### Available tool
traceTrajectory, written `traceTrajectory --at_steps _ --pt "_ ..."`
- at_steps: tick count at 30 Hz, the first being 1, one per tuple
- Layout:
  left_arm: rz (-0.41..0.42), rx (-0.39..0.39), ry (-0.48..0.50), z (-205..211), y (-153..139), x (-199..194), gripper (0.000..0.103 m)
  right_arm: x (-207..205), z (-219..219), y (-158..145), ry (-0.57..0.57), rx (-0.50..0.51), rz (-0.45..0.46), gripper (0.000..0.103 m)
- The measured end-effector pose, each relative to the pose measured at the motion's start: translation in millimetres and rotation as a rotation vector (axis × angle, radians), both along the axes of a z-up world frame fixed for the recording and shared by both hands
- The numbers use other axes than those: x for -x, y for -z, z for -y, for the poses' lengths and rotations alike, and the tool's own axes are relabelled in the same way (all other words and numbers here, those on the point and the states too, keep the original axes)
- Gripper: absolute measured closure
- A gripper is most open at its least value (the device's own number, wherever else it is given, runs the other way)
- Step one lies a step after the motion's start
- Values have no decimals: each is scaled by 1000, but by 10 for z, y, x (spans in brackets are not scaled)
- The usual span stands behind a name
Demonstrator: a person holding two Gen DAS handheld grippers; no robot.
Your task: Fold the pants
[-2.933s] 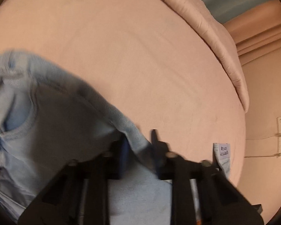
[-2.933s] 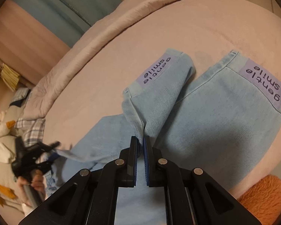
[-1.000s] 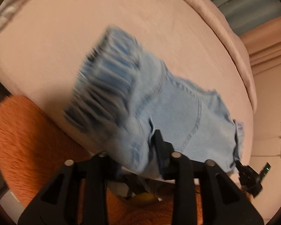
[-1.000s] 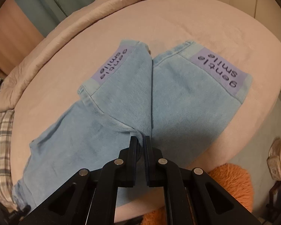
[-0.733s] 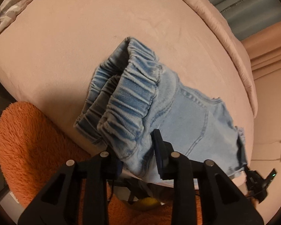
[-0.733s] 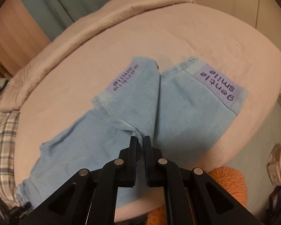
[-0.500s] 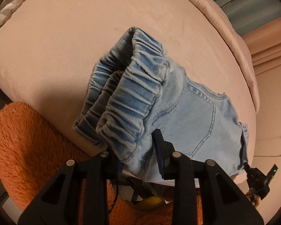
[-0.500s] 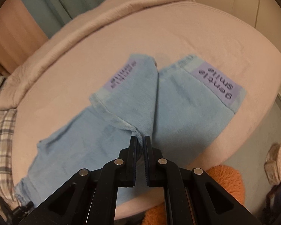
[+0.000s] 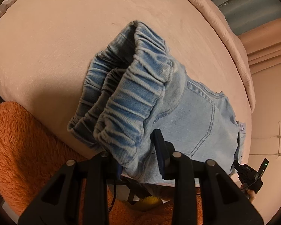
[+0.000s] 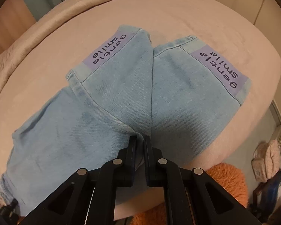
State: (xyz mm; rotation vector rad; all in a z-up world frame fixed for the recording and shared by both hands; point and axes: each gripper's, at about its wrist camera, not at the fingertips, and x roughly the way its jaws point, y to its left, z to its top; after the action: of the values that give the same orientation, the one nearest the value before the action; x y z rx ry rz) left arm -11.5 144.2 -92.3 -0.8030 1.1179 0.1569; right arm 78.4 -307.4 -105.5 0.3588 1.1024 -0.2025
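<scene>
Light blue denim pants [image 10: 121,101] lie on a pink bed [image 10: 178,13], both legs spread out with purple "gentle smile" labels [image 10: 219,69] at the hems. My right gripper [image 10: 140,140] is shut on the pants' fabric where the two legs meet, near the bed's front edge. In the left wrist view my left gripper [image 9: 138,150] is shut on the elastic waistband [image 9: 133,101], which bunches up in front of the camera. The back pocket [image 9: 196,116] shows beyond it. The right gripper [image 9: 251,174] shows small at the lower right.
An orange fluffy rug [image 9: 24,146] lies on the floor below the bed's edge, also in the right wrist view [image 10: 226,180]. A rolled pink duvet [image 10: 37,31] runs along the bed's far side. A bag [image 10: 266,159] and clutter sit on the floor at the right.
Both grippers have pulled the pants toward the bed's front edge and spread them flat. The waistband has drifted slightly closer to the left camera. Both grips are unchanged.
</scene>
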Motion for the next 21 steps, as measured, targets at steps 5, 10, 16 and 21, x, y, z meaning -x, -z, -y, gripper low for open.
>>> traceTrajectory --at_steps 5,10,16,21 --pt "2 6 -2 -4 3 15 72 45 39 -17 1 -10 7 96" --pt "2 2 -1 7 3 15 72 86 -48 -126 -10 47 26 96" --pt "4 6 -3 -4 4 19 72 49 -46 -26 -8 40 2 96" --pt "4 -5 -4 15 3 23 72 3 -72 -5 -8 56 -12 96"
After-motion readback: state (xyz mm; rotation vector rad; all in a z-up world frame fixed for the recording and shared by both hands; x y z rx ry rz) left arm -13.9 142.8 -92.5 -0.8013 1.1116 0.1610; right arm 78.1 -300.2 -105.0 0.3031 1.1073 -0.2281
